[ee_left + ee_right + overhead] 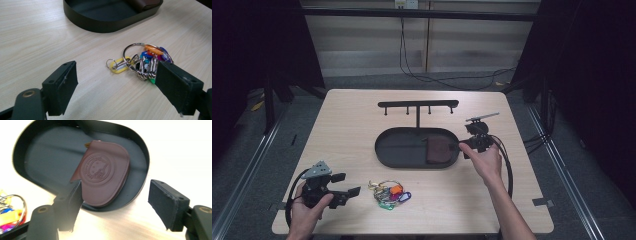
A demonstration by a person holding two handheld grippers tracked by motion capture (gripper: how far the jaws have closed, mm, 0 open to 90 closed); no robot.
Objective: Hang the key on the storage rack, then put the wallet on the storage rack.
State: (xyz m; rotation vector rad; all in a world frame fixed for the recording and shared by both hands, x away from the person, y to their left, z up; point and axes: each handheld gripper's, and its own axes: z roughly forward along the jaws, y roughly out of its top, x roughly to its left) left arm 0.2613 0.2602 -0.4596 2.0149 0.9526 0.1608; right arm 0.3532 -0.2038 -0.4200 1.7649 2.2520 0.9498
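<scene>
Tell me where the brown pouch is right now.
In the high view the brown pouch lies inside the black oval tray, at its right end, just left of the right hand-held gripper, whose open jaws face it.

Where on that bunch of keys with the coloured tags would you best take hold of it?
Probably the big metal ring of the bunch of keys. It lies flat on the table with the tags fanned out on one side, so the bare arc away from them is free. Come from above with the open left tool, one jaw inside the ring and one outside, since the wire is thin and lies low.
</scene>
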